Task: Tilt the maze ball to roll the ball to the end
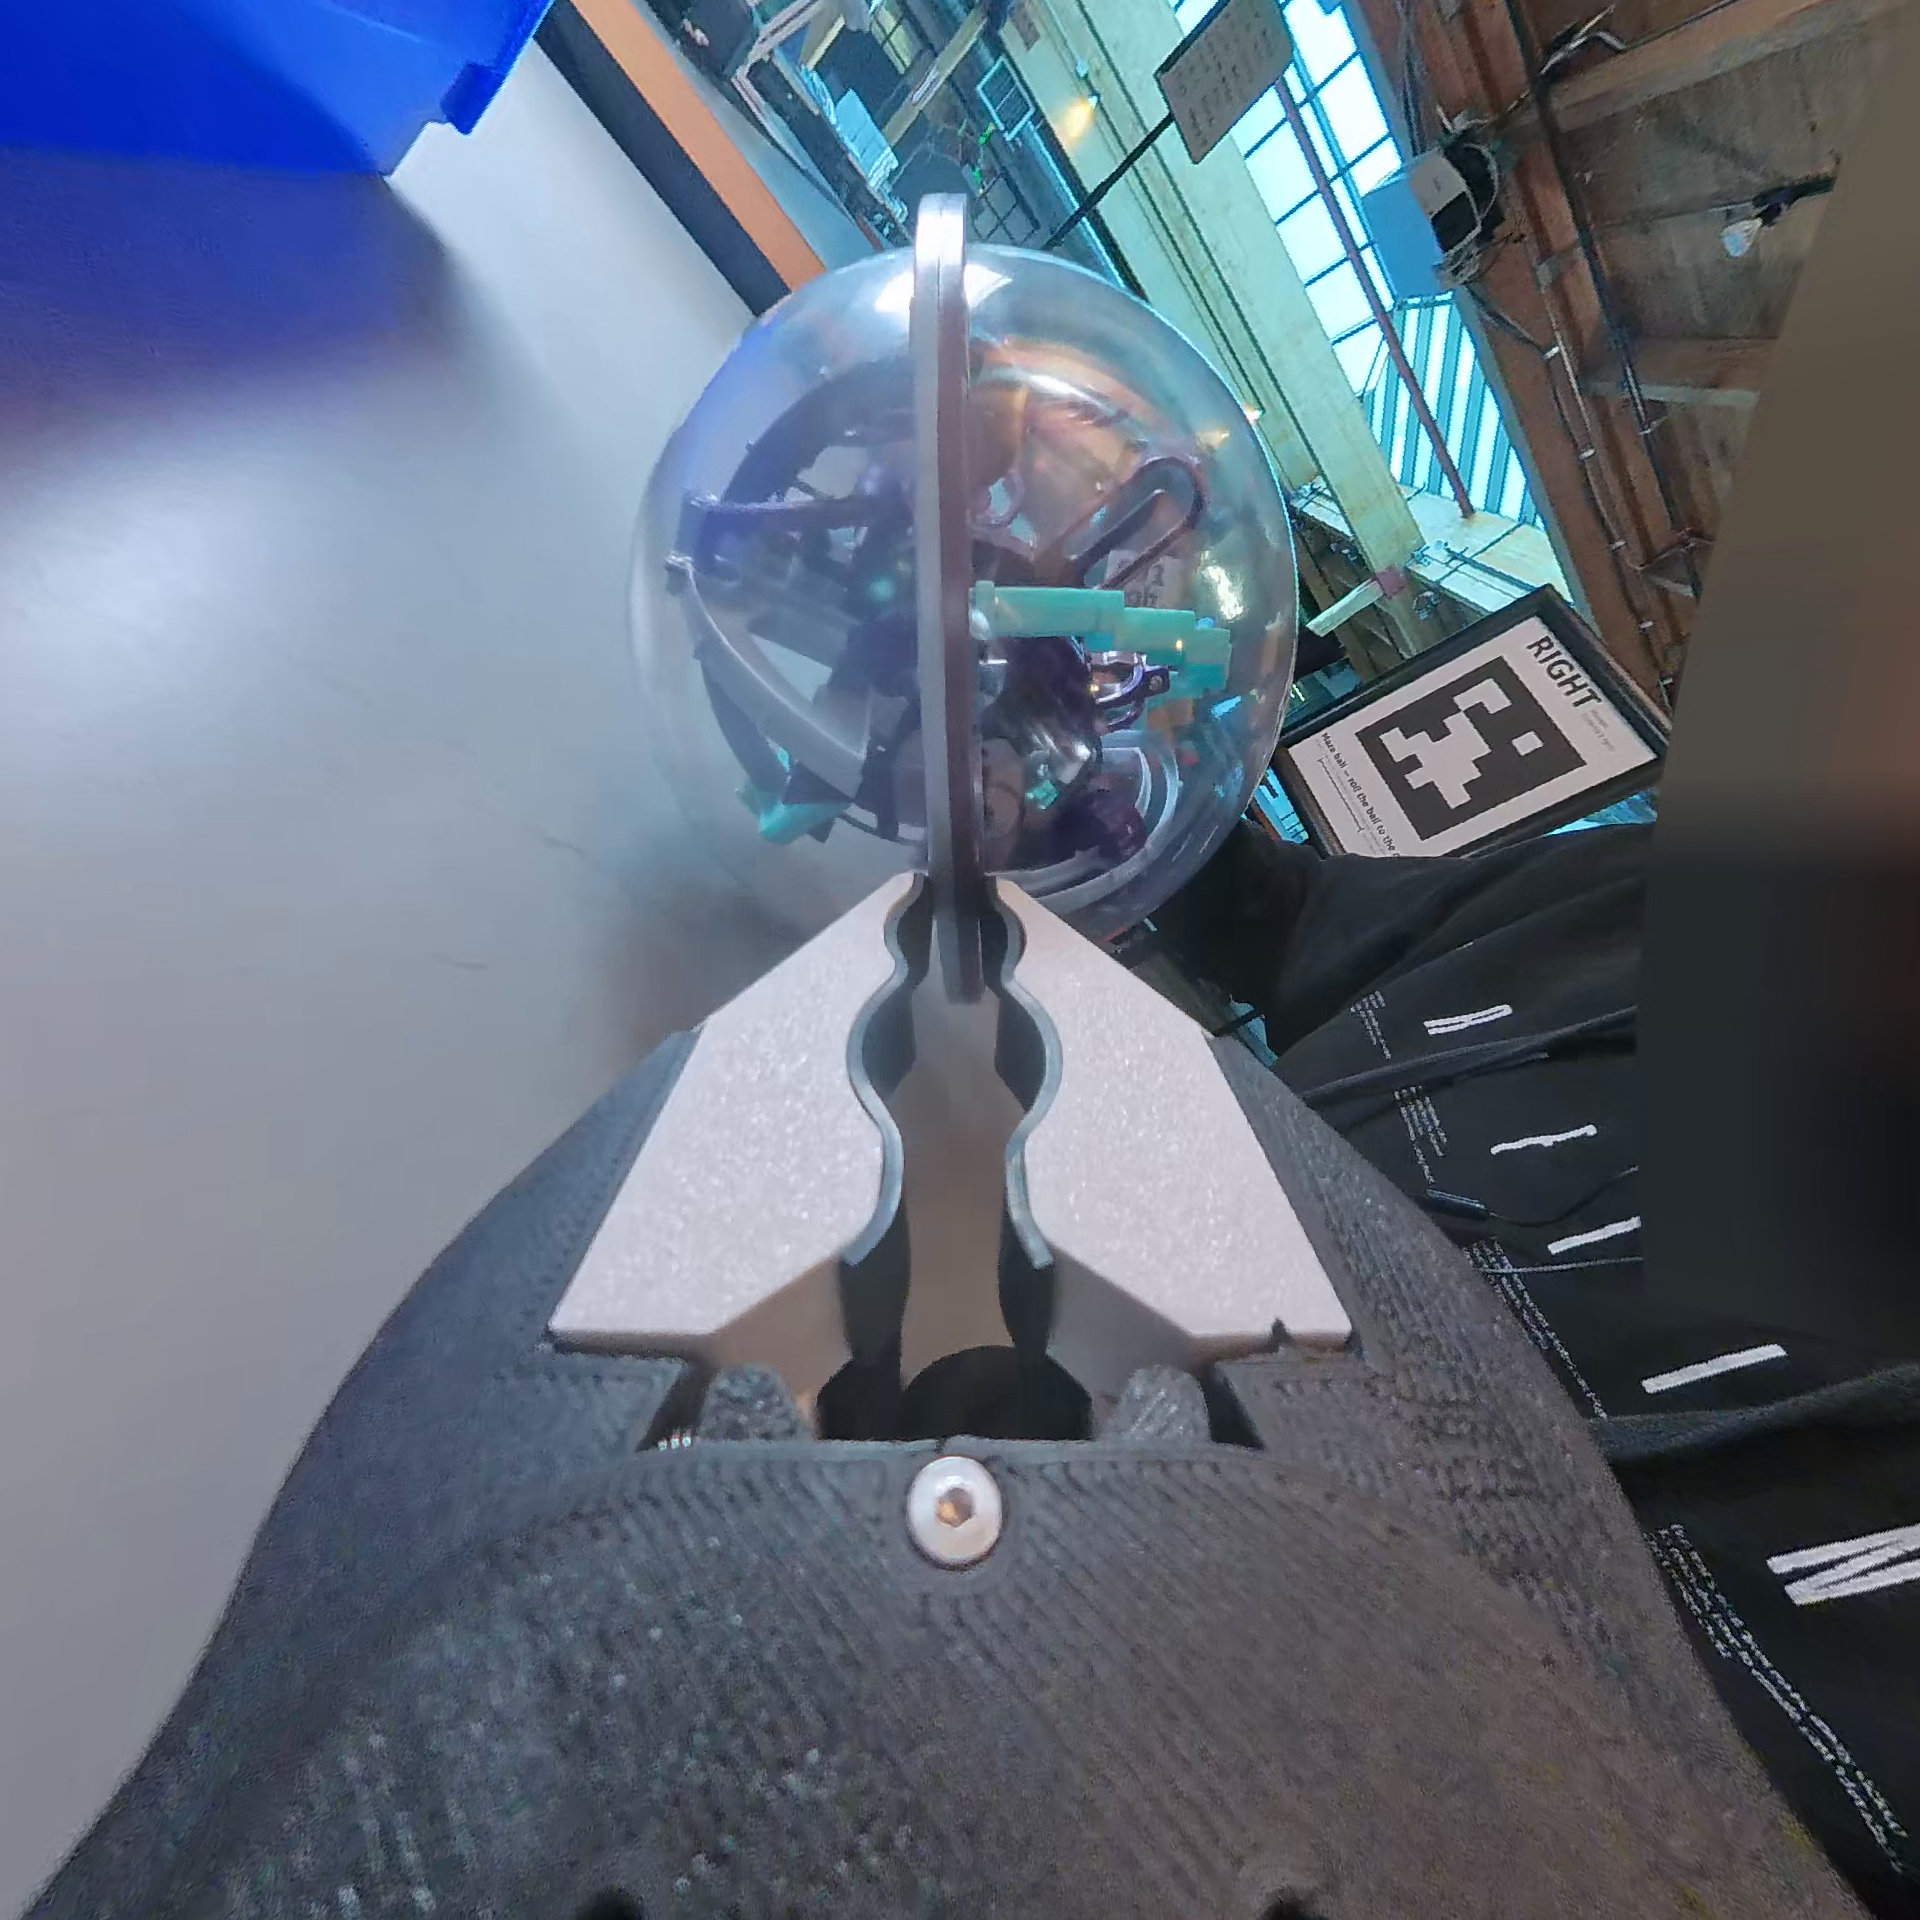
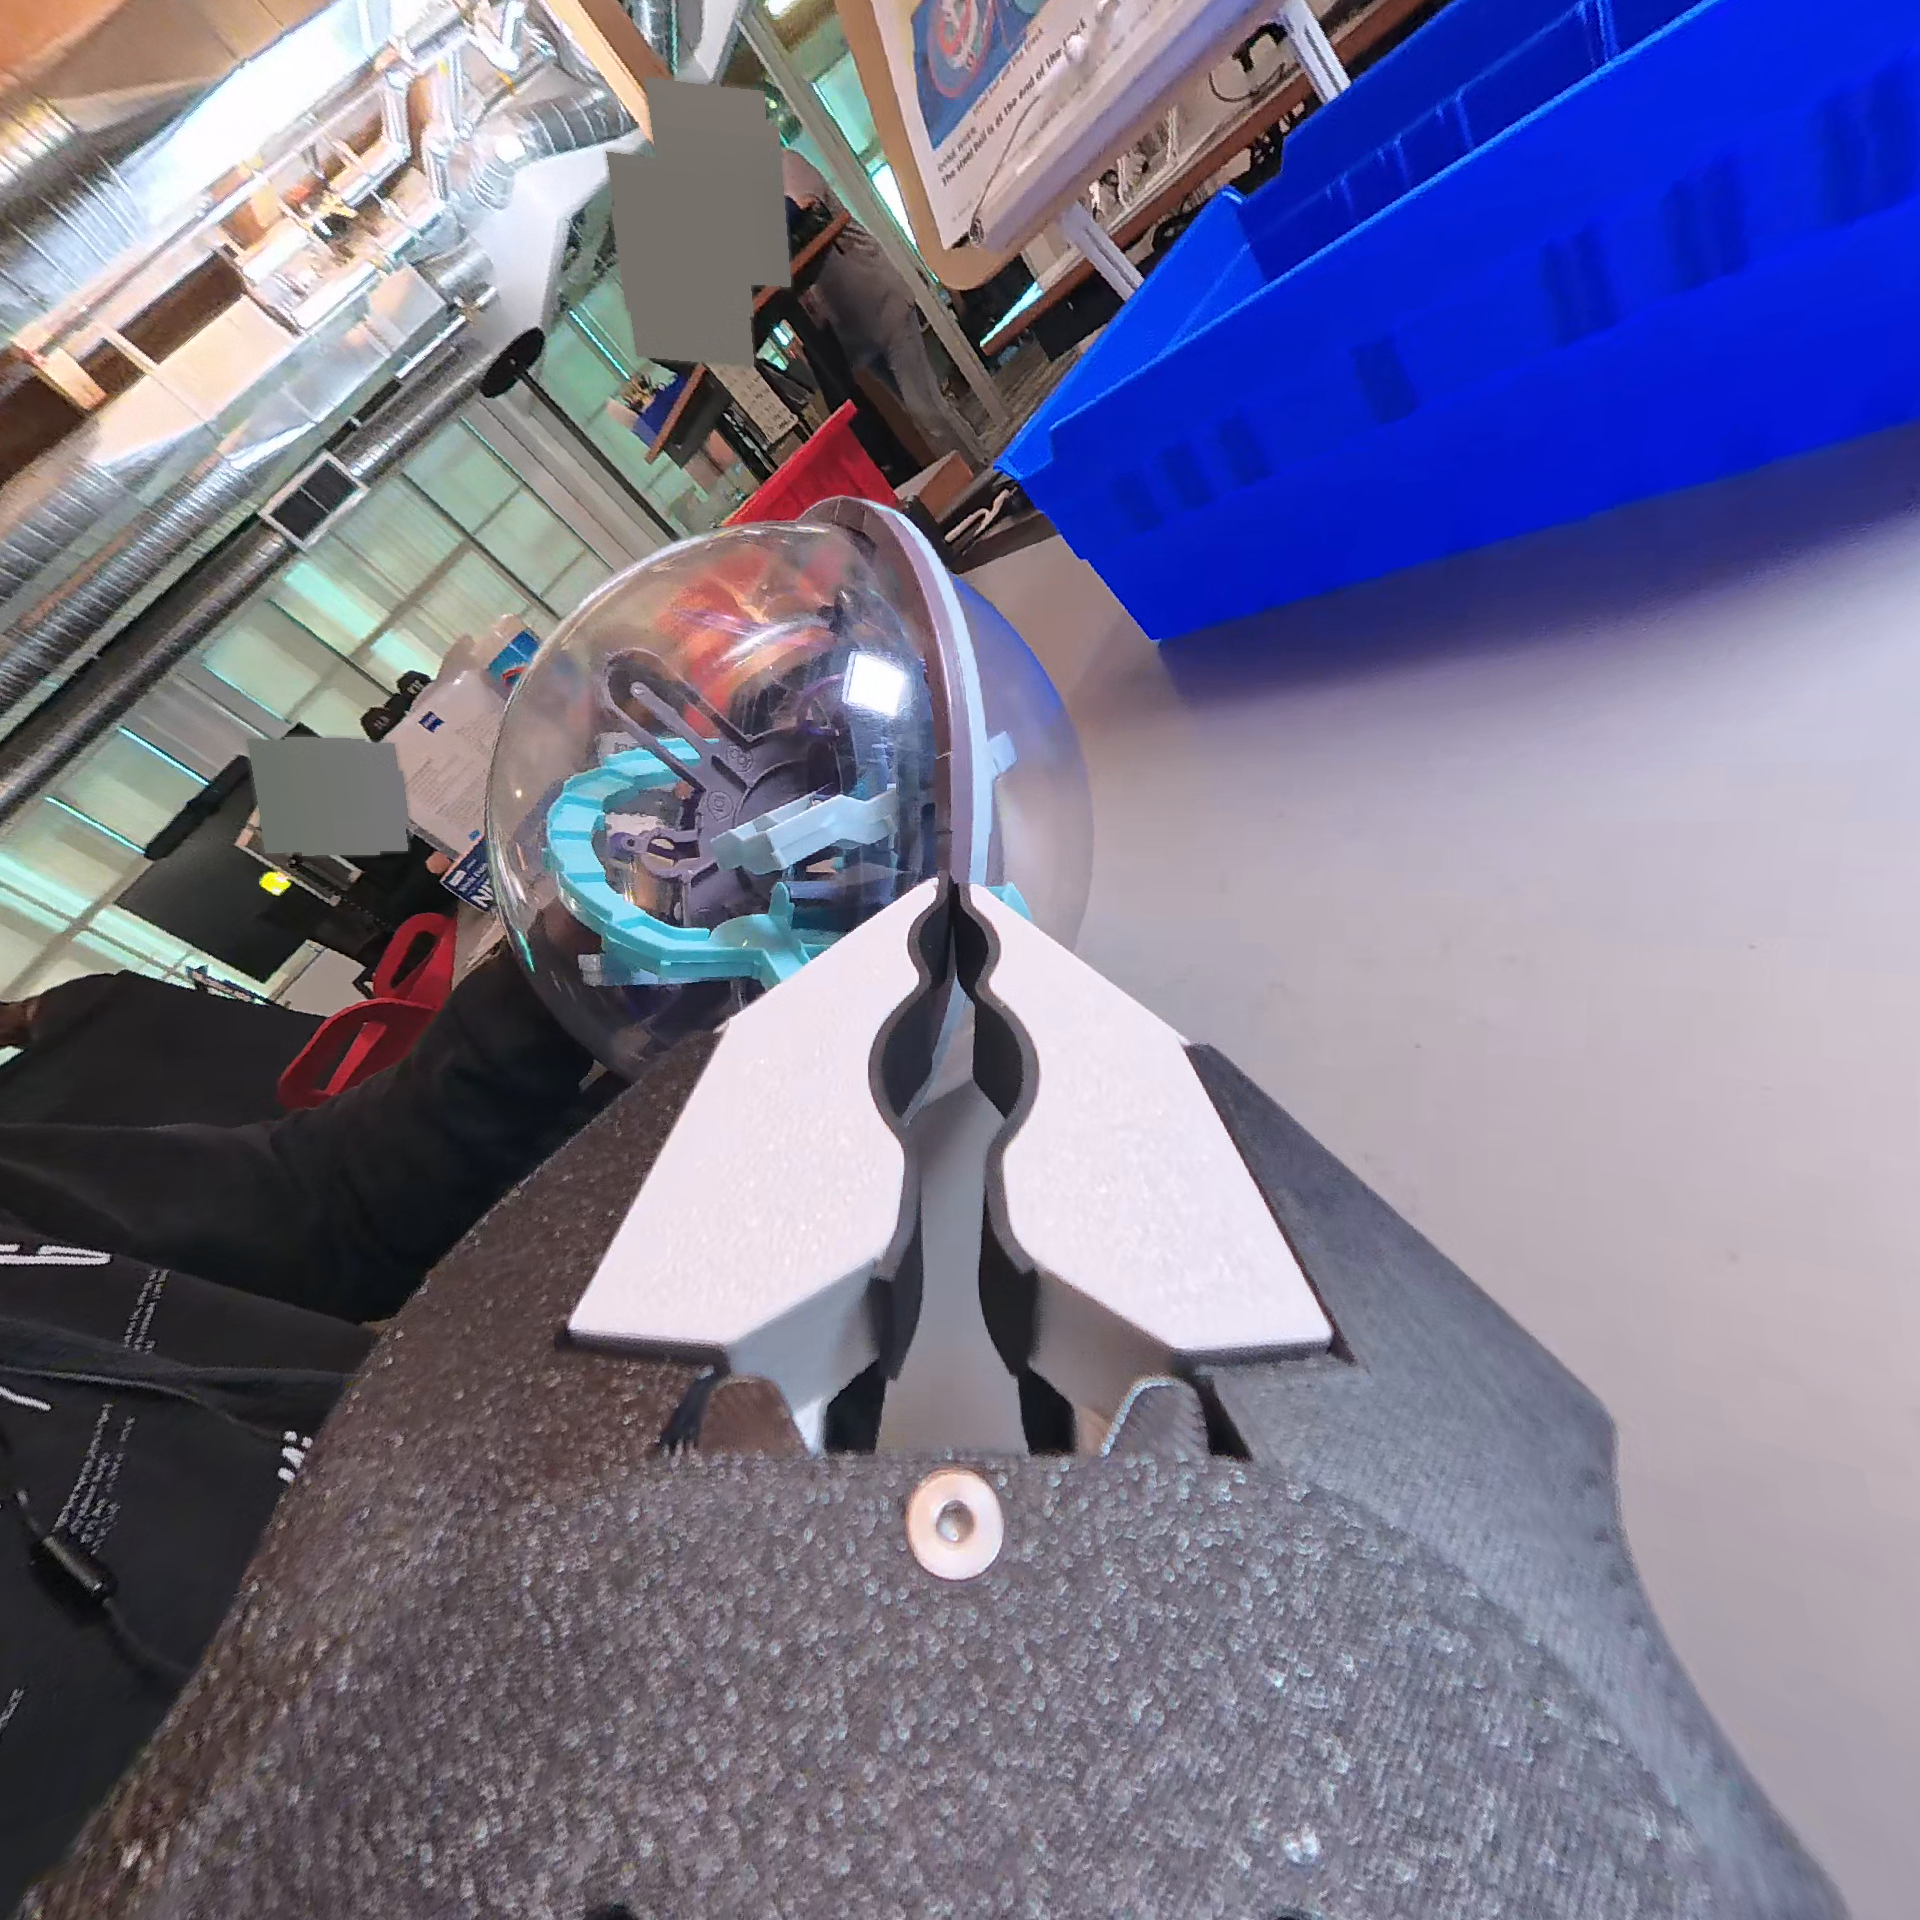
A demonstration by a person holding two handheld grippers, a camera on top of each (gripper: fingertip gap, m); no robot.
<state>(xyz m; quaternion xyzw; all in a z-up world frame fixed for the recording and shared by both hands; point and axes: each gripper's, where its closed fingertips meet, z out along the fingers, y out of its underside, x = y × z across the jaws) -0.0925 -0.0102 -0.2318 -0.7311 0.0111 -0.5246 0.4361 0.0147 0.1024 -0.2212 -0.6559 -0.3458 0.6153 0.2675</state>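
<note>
The maze ball (image 1: 1091, 582) is a clear plastic sphere with purple, grey and teal tracks inside and a flat grey rim around its middle. My left gripper (image 1: 951, 914) is shut on that rim and holds the sphere tilted above the white table (image 1: 312, 831). In the right wrist view the maze ball (image 2: 727, 790) sits just ahead of my right gripper (image 2: 951, 909), which is shut on the same rim from the other side. A tiny silver ball (image 1: 978, 621) shows beside the rim near a teal track.
Blue plastic bins (image 2: 1507, 364) stand on the table to the right in the right wrist view; a blue bin (image 1: 260, 73) shows at the upper left in the left wrist view. A framed marker card (image 1: 1475, 738) stands behind the sphere. A person's black sleeve (image 1: 1455, 1039) is close by.
</note>
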